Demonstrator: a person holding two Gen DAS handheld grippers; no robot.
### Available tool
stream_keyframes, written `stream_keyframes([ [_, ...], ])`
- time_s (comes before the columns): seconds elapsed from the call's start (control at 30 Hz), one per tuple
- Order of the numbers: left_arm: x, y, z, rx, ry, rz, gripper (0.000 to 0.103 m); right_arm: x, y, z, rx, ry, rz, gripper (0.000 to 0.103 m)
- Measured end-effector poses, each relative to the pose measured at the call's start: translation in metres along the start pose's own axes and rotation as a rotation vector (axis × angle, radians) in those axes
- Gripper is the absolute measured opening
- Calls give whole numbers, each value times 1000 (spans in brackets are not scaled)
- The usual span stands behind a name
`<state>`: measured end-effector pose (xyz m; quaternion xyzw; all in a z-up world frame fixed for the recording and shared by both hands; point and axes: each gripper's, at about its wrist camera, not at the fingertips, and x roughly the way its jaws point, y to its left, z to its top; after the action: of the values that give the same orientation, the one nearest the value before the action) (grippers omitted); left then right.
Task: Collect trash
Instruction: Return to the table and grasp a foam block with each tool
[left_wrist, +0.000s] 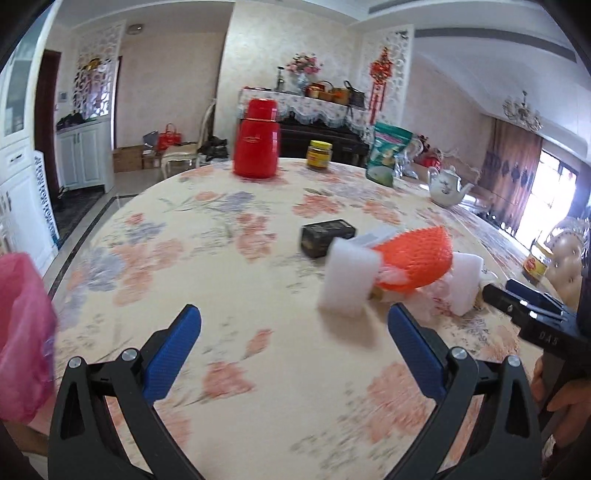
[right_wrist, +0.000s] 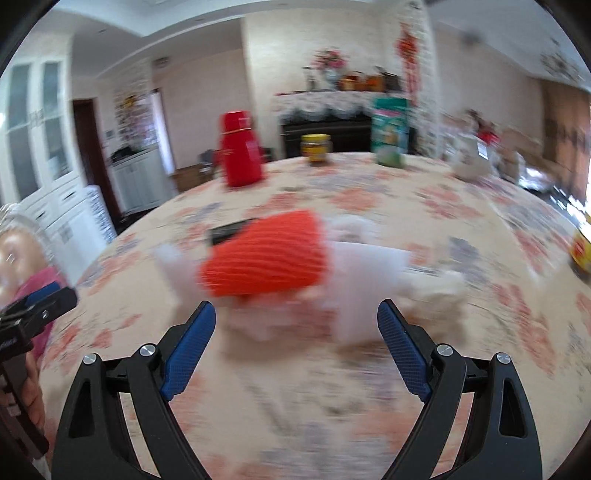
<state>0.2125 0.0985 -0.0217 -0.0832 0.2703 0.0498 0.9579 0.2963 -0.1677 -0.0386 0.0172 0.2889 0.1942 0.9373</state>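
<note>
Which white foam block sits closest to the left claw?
The white foam block left of the orange foam net; the other block lies right of it.

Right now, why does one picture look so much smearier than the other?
Right wrist view: heavy motion blur smears the orange foam net and white foam blocks. Left wrist view: sharper, the red thermos crisp; window glare at right. Both bulge from the fisheye lens.
</note>
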Motion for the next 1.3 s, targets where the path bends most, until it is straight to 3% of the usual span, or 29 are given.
stream_keyframes([
  [0.23,43,-22,8,28,43,7,98,25,-44,16,63,31,-67,80],
  [0.5,76,-28,9,49,106,12,98,57,-42,28,35,63,-76,76],
  [0.67,87,-24,7,49,130,14,98,74,-43,25,61,76,-43,65],
  [0.73,90,-23,7,49,132,19,98,79,-43,22,62,96,-25,51],
  [0.9,99,-20,10,12,136,16,98,67,-43,20,66,41,-22,50],
  [1.13,113,-30,16,9,134,8,97,62,-46,18,85,33,-11,50],
  [1.2,117,-34,17,13,143,-1,92,61,-47,18,91,31,-13,50],
  [1.23,121,-34,17,13,157,-11,83,60,-47,17,91,29,-15,50],
  [1.27,123,-35,17,12,168,-19,64,59,-47,17,89,27,-17,50],
  [1.3,124,-35,17,12,177,-31,54,59,-47,17,87,25,-18,50],
])
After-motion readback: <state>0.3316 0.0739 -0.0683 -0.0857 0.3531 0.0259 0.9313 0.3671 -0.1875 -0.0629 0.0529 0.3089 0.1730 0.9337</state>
